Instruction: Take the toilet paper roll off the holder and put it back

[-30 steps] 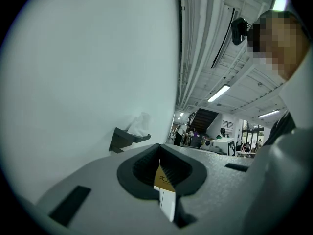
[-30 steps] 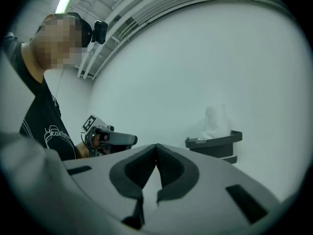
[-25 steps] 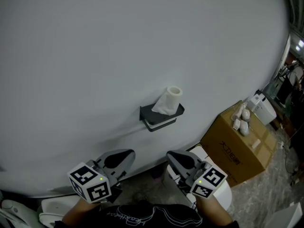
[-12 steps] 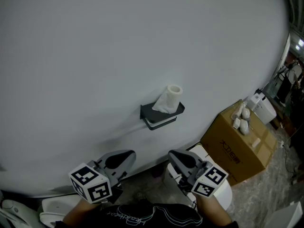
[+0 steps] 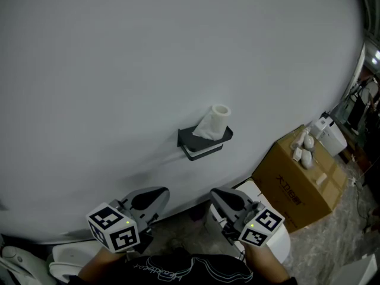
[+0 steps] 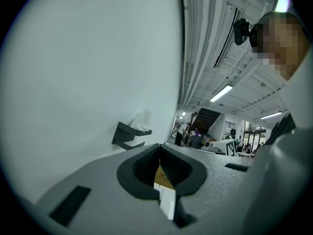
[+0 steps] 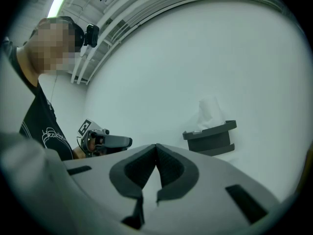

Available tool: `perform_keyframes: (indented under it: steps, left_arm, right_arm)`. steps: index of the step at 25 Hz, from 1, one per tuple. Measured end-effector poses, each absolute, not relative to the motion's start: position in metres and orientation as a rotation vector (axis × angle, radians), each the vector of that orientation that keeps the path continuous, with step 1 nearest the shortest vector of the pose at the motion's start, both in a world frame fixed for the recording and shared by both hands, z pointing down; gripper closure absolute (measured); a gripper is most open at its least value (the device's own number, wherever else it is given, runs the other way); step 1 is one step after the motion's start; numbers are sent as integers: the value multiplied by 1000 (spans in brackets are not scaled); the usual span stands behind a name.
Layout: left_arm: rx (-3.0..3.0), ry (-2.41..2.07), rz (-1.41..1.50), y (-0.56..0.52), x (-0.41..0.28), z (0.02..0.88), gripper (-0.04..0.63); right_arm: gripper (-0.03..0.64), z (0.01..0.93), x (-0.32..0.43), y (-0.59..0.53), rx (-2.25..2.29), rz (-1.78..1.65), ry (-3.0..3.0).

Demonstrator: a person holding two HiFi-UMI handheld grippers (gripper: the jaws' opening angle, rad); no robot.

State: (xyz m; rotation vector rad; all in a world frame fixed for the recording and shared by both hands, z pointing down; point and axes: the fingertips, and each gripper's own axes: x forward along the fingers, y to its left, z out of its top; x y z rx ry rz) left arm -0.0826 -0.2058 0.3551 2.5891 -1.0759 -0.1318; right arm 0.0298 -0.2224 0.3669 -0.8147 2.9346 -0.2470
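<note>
On holder (image 5: 202,149) | toilet roll (image 5: 215,123), apparently upright | far from left tongs (image 5: 161,193), right tongs (image 5: 215,195)

One toilet paper roll (image 5: 215,121), one holder (image 5: 205,145), one cardboard box (image 5: 297,186), two claws (image 5: 157,195) (image 5: 218,195).

toilet paper roll (image 5: 215,121) on holder (image 5: 205,143) (wall-mounted) | cardboard box (image 5: 297,186) right of holder | left gripper (image 5: 159,193), right gripper (image 5: 216,194) below holder

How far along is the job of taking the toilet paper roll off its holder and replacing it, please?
Done: nothing evident; the toilet paper roll stands on the holder. In hand: nothing; left tool and right tool are shut, empty, low, clear of the holder. Left: seemingly lifting it off and returning it, unless that's already finished.
</note>
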Motion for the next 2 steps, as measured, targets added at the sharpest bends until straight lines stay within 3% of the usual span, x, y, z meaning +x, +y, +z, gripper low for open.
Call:
perform_keyframes:
  steps: [2]
  left_arm:
    - [2589, -1077, -130, -204, -82, 356, 589]
  right_arm:
    - [614, 368, 30, -221, -813, -248, 2936]
